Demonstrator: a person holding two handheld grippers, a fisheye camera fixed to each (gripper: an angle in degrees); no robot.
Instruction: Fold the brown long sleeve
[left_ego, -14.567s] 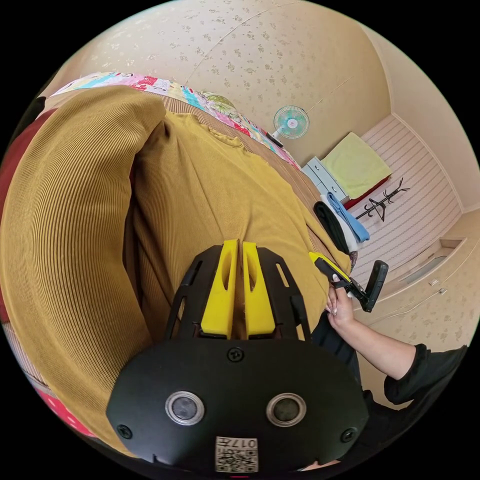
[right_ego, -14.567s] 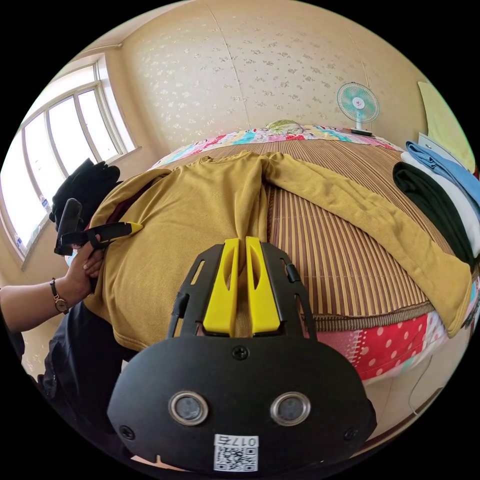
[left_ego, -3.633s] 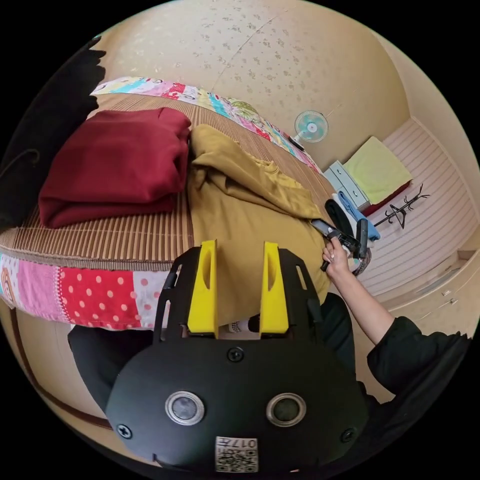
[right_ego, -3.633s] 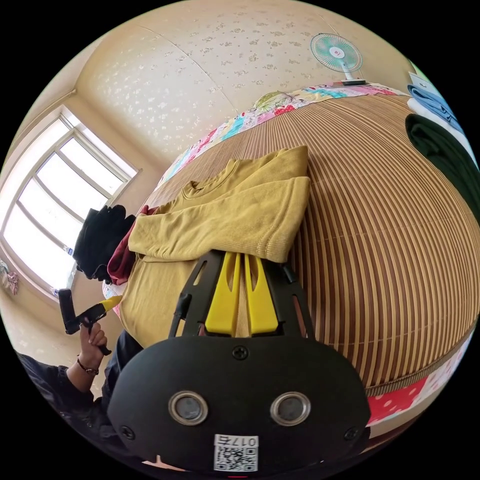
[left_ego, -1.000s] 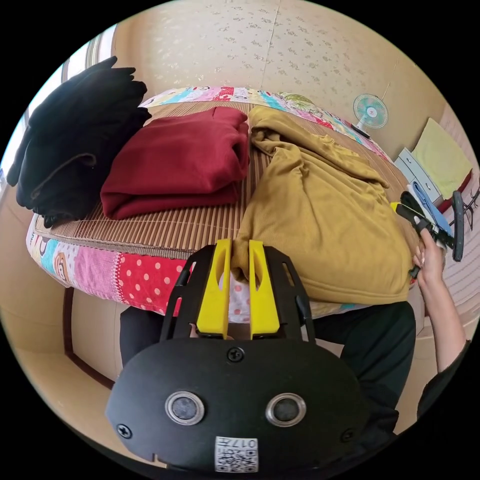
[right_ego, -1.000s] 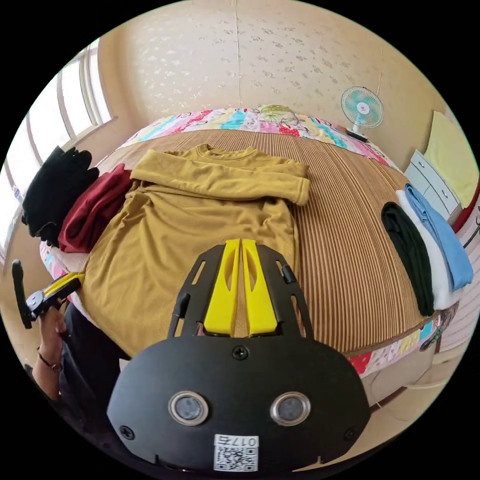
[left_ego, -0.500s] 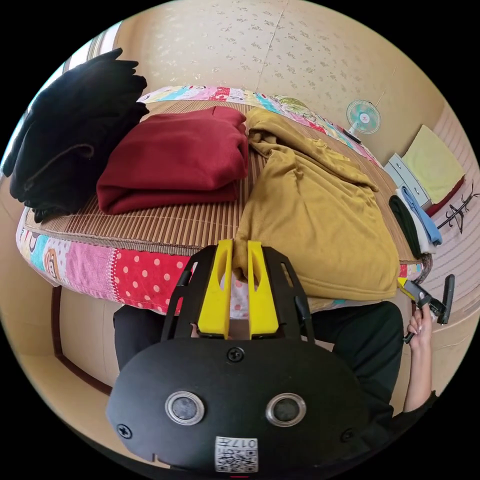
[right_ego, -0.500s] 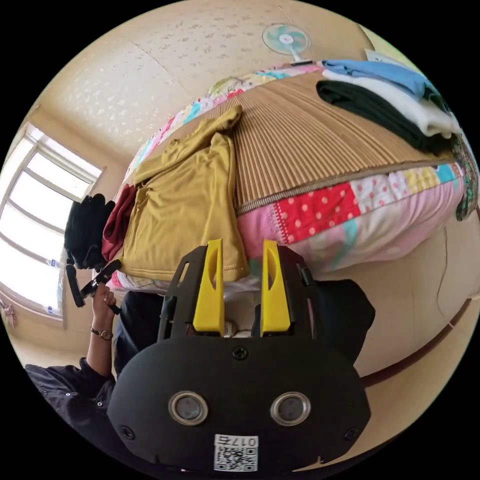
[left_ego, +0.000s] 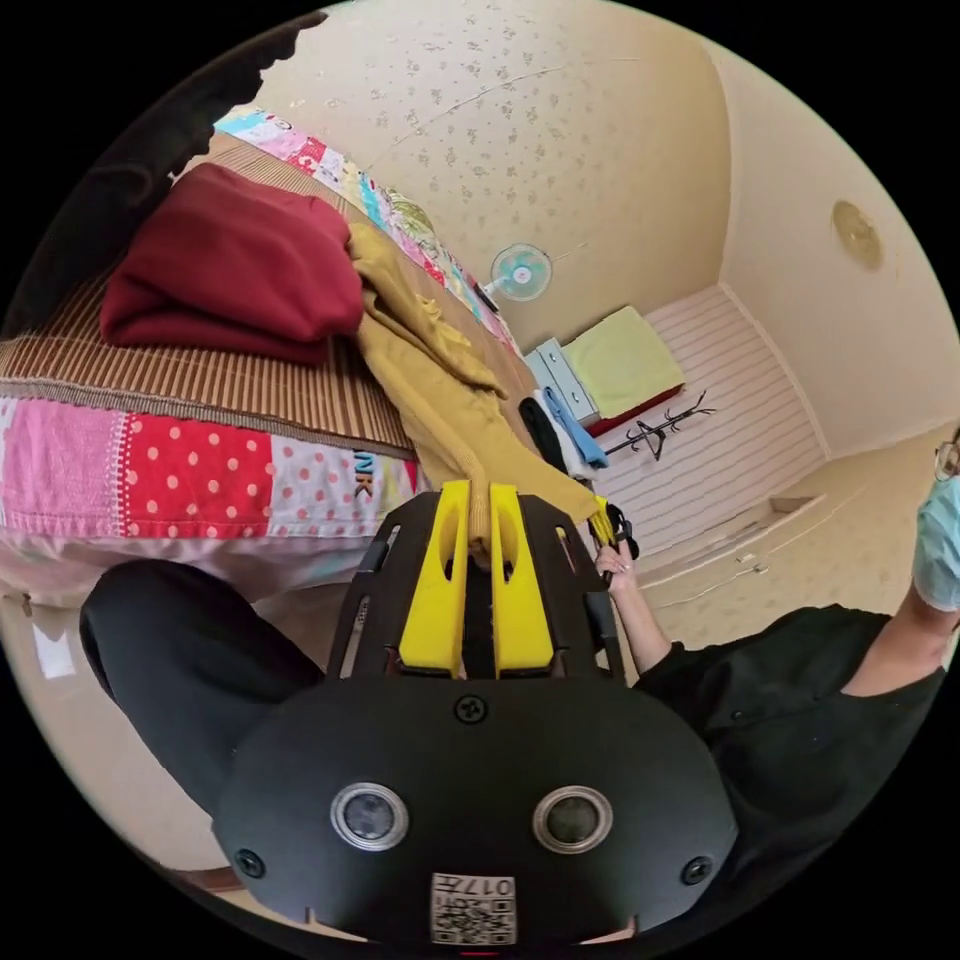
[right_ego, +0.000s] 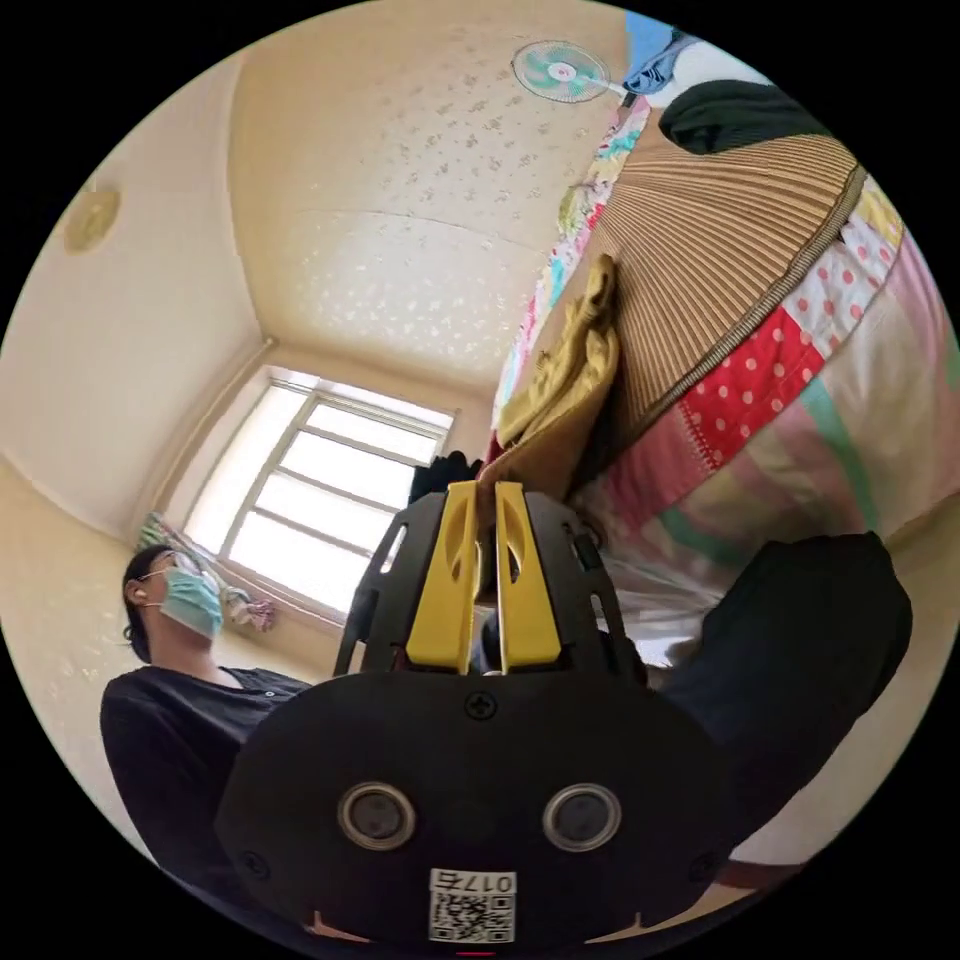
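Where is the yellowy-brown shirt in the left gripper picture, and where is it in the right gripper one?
Left gripper view: the brown long sleeve runs from beside the folded red garment down to the left gripper, whose jaws pinch its hem.
Right gripper view: it hangs off the bed edge at centre, reaching down into the right gripper, pinched there too.
Shared landmark: the fan by the wall, also at the top of the right gripper view.

Left tongs (left_ego: 478, 515), yellow jaws closed on the hem of the brown long sleeve (left_ego: 440, 400), which draped off the bed (left_ego: 190, 465) edge just beyond them. A folded maroon garment (left_ego: 230, 265) lay on the bed's striped mat (left_ego: 180, 375), beside the shirt. The right tongs (left_ego: 603, 522) gripped the hem's far corner.
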